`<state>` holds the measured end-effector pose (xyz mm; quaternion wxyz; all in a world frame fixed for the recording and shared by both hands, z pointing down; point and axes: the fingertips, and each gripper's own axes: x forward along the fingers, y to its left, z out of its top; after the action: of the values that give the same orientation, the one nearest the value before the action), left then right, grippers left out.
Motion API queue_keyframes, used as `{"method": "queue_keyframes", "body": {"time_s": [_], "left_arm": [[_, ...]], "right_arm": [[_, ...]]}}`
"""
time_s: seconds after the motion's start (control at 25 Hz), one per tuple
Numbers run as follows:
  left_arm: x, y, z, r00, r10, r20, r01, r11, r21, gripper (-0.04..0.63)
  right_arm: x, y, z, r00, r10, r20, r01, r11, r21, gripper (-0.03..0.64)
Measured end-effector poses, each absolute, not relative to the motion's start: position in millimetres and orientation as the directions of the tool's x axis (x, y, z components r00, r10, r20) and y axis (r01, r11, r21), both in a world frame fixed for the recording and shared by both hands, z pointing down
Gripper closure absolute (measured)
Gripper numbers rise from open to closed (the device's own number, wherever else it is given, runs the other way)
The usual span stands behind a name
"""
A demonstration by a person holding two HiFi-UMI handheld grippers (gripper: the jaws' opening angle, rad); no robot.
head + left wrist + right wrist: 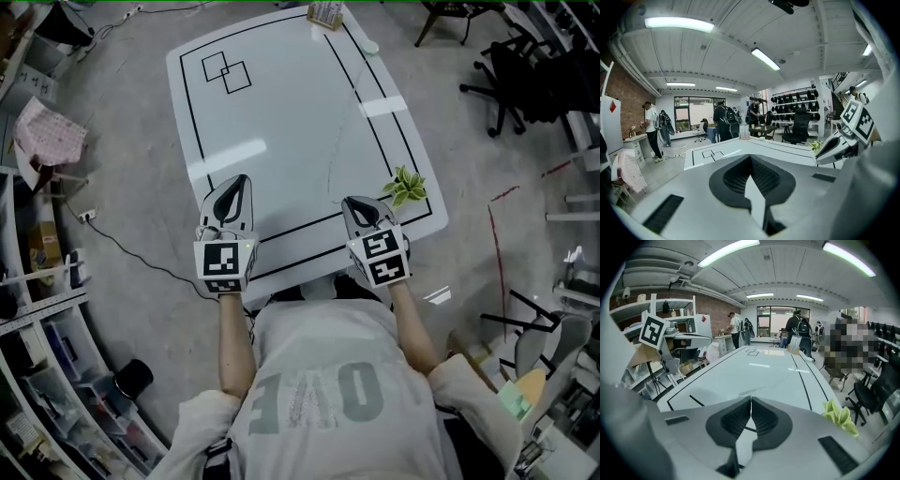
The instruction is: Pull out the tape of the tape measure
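Inspecting from my station, I found left gripper (pixel 243 178) pressed together, empty | right gripper (pixel 350 201) likewise closed, empty | both above white table (pixel 281 122).

Open lab-workshop: line-marked white table (pixel 281 122), office chairs (pixel 511 80), storage shelves (pixel 647 305), brick wall (pixel 621 93), ceiling strip lights (pixel 765 59)

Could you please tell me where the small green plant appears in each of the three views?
Head view: the plant sits right of centre, at the right edge of the table, near its near corner.
Left gripper view: right of centre, at the table's edge.
Right gripper view: lower right, beside the table's edge.
Shared landmark: the overlapping squares drawn at the table's far end.
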<state>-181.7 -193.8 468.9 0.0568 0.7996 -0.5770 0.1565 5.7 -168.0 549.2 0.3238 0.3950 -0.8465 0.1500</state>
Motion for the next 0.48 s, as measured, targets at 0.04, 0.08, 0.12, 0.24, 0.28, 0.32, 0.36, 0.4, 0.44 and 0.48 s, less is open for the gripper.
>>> {"method": "queue_keyframes", "body": {"time_s": [0.04, 0.08, 0.12, 0.24, 0.28, 0.32, 0.36, 0.4, 0.44, 0.48], "left_arm": [[-180.7, -192.9, 472.5, 0.288, -0.901, 0.325, -0.940, -0.331, -0.084, 0.572], [-179.5, -191.8, 476.2, 0.292, -0.896, 0.334, -0.939, -0.336, -0.081, 0.572], [-178.2, -190.7, 479.8, 0.295, -0.892, 0.343, -0.937, -0.341, -0.080, 0.572], [-175.4, -187.2, 490.8, 0.304, -0.880, 0.366, -0.932, -0.353, -0.075, 0.572], [-174.9, -186.5, 494.0, 0.306, -0.877, 0.372, -0.932, -0.355, -0.072, 0.573], [-174.5, -186.0, 496.8, 0.308, -0.874, 0.377, -0.931, -0.358, -0.069, 0.573], [-174.0, -185.7, 499.2, 0.310, -0.871, 0.381, -0.930, -0.360, -0.066, 0.572], [-173.5, -185.5, 501.2, 0.313, -0.868, 0.385, -0.929, -0.364, -0.065, 0.572], [-172.7, -185.5, 502.9, 0.316, -0.865, 0.390, -0.928, -0.367, -0.063, 0.572], [-171.7, -185.9, 504.4, 0.319, -0.862, 0.394, -0.927, -0.371, -0.062, 0.572]], "right_arm": [[7.9, -165.9, 557.0, -0.468, -0.561, 0.683, -0.773, 0.635, -0.008, 0.586], [10.2, -163.4, 564.9, -0.458, -0.550, 0.699, -0.779, 0.627, -0.017, 0.586], [12.3, -160.5, 572.7, -0.449, -0.538, 0.713, -0.784, 0.621, -0.024, 0.586], [17.0, -149.3, 594.1, -0.432, -0.504, 0.748, -0.790, 0.611, -0.044, 0.586], [17.7, -145.5, 600.0, -0.428, -0.492, 0.758, -0.790, 0.610, -0.050, 0.586], [17.9, -141.7, 605.2, -0.426, -0.481, 0.767, -0.790, 0.610, -0.056, 0.586], [17.6, -137.8, 609.8, -0.424, -0.468, 0.775, -0.789, 0.611, -0.063, 0.586], [16.9, -133.6, 613.8, -0.425, -0.454, 0.783, -0.788, 0.611, -0.073, 0.586], [15.9, -129.4, 617.1, -0.428, -0.440, 0.790, -0.786, 0.612, -0.085, 0.586], [14.9, -126.0, 619.6, -0.432, -0.429, 0.793, -0.785, 0.611, -0.098, 0.586]]}}
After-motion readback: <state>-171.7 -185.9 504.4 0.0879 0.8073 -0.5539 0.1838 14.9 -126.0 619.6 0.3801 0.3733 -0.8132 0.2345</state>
